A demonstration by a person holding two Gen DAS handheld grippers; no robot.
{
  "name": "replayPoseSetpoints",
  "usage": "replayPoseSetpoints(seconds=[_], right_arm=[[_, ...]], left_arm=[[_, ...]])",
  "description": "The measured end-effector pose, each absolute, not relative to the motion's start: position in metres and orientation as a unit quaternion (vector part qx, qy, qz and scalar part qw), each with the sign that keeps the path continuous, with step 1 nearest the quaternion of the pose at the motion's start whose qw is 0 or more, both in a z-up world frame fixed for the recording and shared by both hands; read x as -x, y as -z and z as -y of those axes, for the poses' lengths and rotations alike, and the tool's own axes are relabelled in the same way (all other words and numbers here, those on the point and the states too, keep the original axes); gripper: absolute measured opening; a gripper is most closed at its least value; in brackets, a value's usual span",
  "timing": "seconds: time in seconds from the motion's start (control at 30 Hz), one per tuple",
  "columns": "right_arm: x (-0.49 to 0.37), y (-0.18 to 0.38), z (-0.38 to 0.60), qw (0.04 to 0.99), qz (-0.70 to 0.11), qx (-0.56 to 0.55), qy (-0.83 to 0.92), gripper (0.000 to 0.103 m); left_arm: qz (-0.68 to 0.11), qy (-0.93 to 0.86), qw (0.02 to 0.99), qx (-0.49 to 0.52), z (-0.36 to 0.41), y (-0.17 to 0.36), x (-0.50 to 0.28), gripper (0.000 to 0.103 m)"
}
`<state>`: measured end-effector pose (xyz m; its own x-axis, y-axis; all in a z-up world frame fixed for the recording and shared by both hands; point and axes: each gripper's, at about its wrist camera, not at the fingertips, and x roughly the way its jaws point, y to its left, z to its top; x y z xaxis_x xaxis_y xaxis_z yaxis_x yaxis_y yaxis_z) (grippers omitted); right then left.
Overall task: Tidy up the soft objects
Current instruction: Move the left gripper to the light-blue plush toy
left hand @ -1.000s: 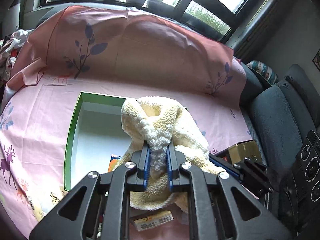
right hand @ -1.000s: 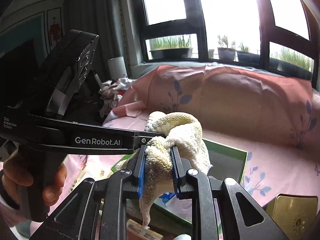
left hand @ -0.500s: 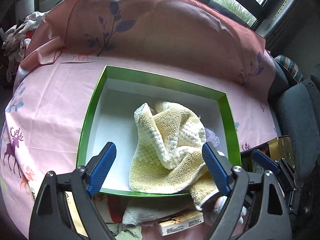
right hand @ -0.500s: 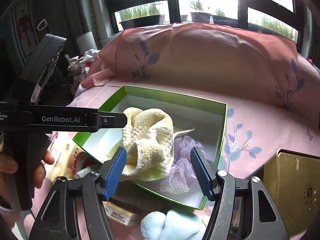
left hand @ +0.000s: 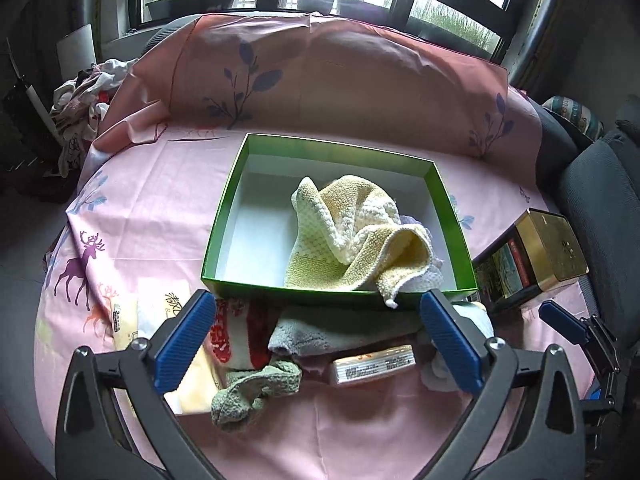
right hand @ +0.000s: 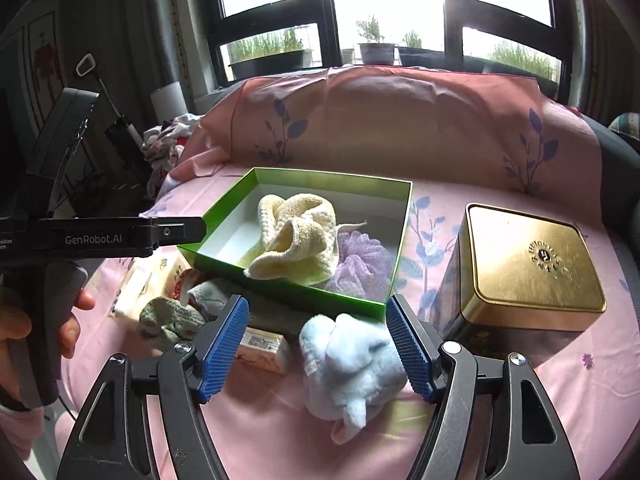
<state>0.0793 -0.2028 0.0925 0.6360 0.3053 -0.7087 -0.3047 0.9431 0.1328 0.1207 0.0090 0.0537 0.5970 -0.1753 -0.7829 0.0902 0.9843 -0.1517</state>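
Note:
A green box (left hand: pixel 224 216) (right hand: pixel 396 240) holds a cream-yellow towel (left hand: pixel 352 236) (right hand: pixel 296 236) and a lilac cloth (right hand: pixel 362 264). One towel corner hangs over the near wall. My left gripper (left hand: pixel 318 340) is open and empty, drawn back in front of the box above a grey cloth (left hand: pixel 320 326) and a green-grey cloth (left hand: pixel 256 394). My right gripper (right hand: pixel 318 344) is open and empty, just above a pale blue cloth (right hand: pixel 352 364) lying in front of the box.
A gold tin (right hand: pixel 528 264) (left hand: pixel 548 248) stands right of the box. A small soap-like packet (left hand: pixel 374 364) (right hand: pixel 264 348), a red-and-white cloth (left hand: pixel 232 332) and tissue packs (left hand: pixel 132 316) lie near the front. A clothes pile (left hand: pixel 84 92) sits far left.
Both grippers let go of the cream towel, which dropped into the green box. Both opened wide and drew back toward the front of the table.

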Motion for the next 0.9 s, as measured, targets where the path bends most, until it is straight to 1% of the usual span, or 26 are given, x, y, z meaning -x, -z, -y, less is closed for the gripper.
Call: replayPoseSetpoints(seconds=[0.5, 0.9], right_arm=[[-0.033, -0.079, 0.217, 0.9, -0.404, -0.026, -0.16, 0.072], [-0.015, -0.064, 0.22, 0.896, -0.416, -0.034, -0.151, 0.072]], left_arm=[[-0.438, 0.07, 0.896, 0.007, 0.014, -0.039, -0.048, 0.102], [-0.449, 0.072, 0.89, 0.017, 0.018, -0.021, -0.03, 0.102]])
